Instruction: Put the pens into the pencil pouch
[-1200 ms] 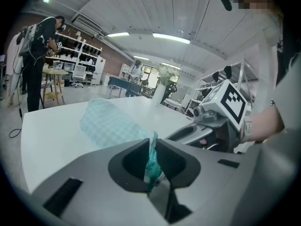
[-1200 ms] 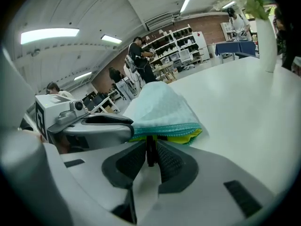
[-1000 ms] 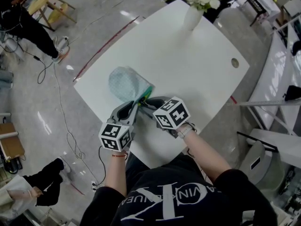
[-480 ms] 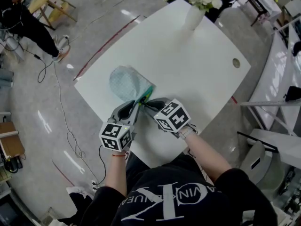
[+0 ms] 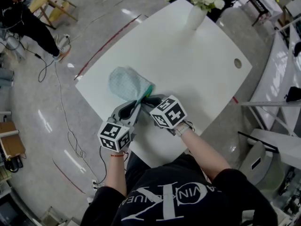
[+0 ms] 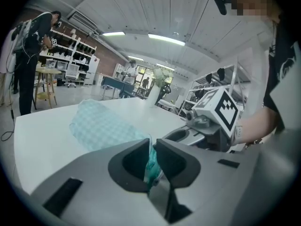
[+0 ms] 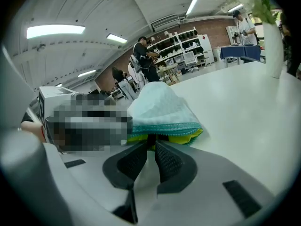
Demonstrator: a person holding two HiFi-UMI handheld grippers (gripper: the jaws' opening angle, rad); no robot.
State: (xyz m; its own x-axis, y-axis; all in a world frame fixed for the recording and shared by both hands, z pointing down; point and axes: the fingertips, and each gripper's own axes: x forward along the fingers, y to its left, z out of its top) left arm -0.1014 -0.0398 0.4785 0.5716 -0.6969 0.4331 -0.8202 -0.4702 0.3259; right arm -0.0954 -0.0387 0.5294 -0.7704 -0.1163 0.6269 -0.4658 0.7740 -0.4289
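Pencil pouch (image 5: 127,83), pale blue with a checked pattern, lies on the white table (image 5: 188,65), left of the centre of the head view and near the table's lower left edge; its open end, with a teal zipper edge (image 7: 164,126) and a yellow lining (image 7: 186,136), points toward the two grippers. Left gripper (image 5: 137,104) has its jaws pressed together on the teal edge of the pouch, and the fabric stands pinched between them in the left gripper view (image 6: 151,147). Right gripper (image 5: 146,100) is just beside it at the same mouth; its jaws have just been closing and are now nearly together, with a small dark piece (image 7: 150,138) between their tips; whether this is a pen or a zipper pull I cannot tell. A vase of white flowers (image 5: 196,15) stands at the top of the frame, well apart from the pouch.
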